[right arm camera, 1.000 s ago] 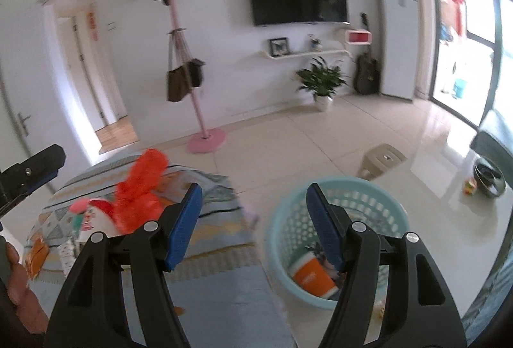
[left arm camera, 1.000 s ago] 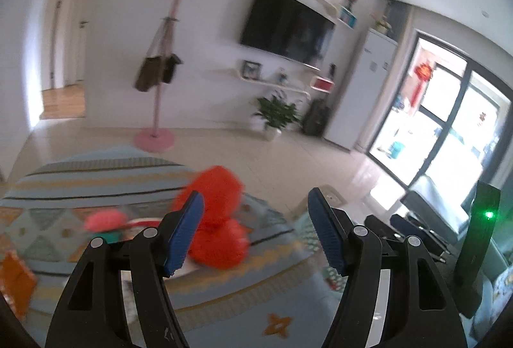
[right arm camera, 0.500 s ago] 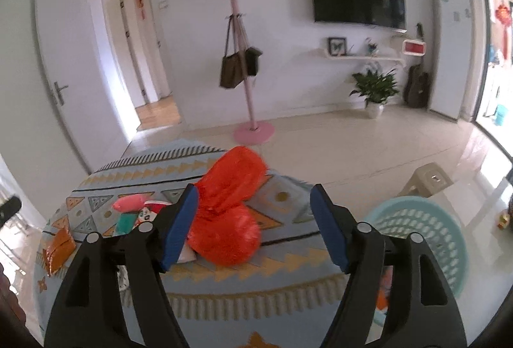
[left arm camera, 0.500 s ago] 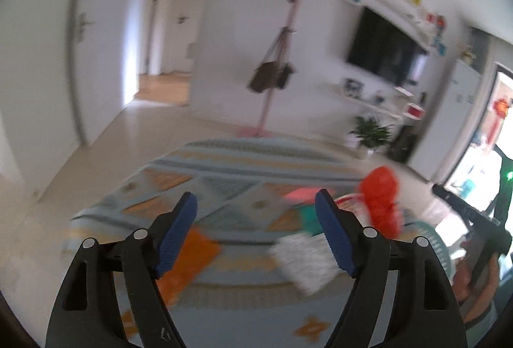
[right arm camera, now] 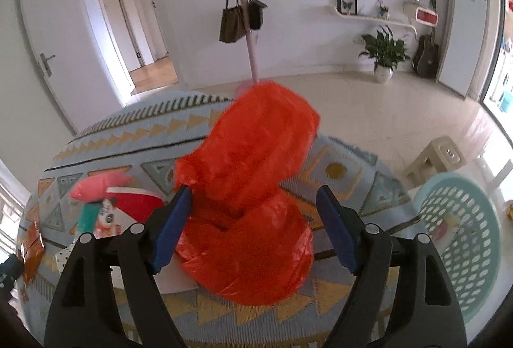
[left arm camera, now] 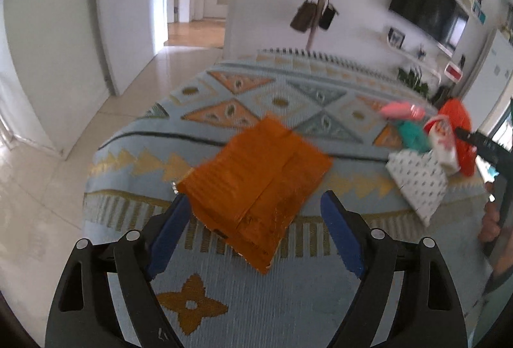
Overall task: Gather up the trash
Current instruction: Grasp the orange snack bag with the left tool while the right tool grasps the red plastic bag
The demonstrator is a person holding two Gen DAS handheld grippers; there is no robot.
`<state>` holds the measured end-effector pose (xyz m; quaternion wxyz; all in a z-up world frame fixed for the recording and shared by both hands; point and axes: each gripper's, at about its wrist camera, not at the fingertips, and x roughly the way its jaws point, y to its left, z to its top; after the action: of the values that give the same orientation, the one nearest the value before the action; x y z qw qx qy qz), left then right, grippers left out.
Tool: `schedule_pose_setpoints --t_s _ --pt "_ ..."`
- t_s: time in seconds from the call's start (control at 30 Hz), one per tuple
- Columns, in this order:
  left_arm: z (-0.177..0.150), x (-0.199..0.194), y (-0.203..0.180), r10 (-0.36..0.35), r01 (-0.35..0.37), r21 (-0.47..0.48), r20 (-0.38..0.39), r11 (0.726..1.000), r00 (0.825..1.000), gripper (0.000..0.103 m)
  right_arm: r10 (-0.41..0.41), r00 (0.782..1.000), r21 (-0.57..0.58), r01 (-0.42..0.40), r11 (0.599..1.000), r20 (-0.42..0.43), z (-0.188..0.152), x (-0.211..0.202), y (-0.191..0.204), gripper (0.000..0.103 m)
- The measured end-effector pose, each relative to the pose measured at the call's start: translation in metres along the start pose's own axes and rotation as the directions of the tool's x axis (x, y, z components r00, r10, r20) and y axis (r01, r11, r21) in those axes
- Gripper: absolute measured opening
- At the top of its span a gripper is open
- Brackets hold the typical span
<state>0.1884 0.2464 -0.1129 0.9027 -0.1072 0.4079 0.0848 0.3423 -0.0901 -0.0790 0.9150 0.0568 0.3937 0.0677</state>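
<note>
Left wrist view: mounted behind the left hand-held gripper, angled down and close over the near edge of the patterned rug, toward a hallway door. Right wrist view: behind the right hand-held gripper, angled down, close, facing the television wall. Shared: rug, red plastic bag, orange foil packet, coat stand.

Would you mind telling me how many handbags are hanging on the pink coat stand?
2. A larger brown bag hangs on the left of the pink coat stand, and a smaller dark bag hangs on its right. The stand's top is cropped, so more may be hidden.
</note>
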Motion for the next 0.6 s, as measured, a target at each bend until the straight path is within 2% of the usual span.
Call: schedule_pose_setpoints --t_s 0.1,0.17,0.27,0.37,0.43,0.5,0.53,0.6 --pt "-0.002 0.011 0.0 0.029 -0.029 0.013 -0.04 1.0 0.999 0.079 0.013 0.999 0.013 -0.012 1.0 -0.04 0.001 0.009 -0.004 0.075" --pt "-0.003 0.012 -0.001 0.059 -0.058 0.031 -0.04 0.998 0.997 0.077 0.035 0.998 0.028 -0.033 0.999 -0.055 0.003 0.013 -0.006 0.075" --pt "-0.004 0.011 -0.003 0.093 -0.091 0.048 -0.035 0.995 0.995 0.072 0.058 0.997 0.019 -0.057 0.998 -0.049 0.002 0.01 -0.005 0.066" --pt "-0.003 0.007 -0.002 0.1 -0.099 0.047 -0.022 0.994 0.995 0.06 0.051 0.998 -0.011 -0.051 0.999 -0.021 0.001 0.005 0.001 0.055" --pt "-0.004 0.004 0.0 0.097 -0.096 0.04 -0.011 0.995 0.995 0.05 0.039 0.999 -0.031 -0.039 0.999 0.001 -0.002 -0.001 0.005 0.047" --pt "-0.005 0.0 0.002 0.087 -0.087 0.031 -0.003 0.996 0.996 0.035 0.035 0.999 -0.037 -0.034 0.999 0.017 -0.003 -0.004 0.007 0.041" --pt "-0.005 -0.002 0.004 0.079 -0.079 0.019 0.004 0.997 0.997 0.033 0.036 0.999 -0.037 -0.035 0.999 0.022 -0.004 -0.006 0.005 0.037" --pt "-0.004 -0.002 0.008 0.059 -0.059 0.006 0.008 0.998 0.998 0.021 0.042 0.998 -0.033 -0.041 0.999 0.036 -0.006 -0.011 0.005 0.033"
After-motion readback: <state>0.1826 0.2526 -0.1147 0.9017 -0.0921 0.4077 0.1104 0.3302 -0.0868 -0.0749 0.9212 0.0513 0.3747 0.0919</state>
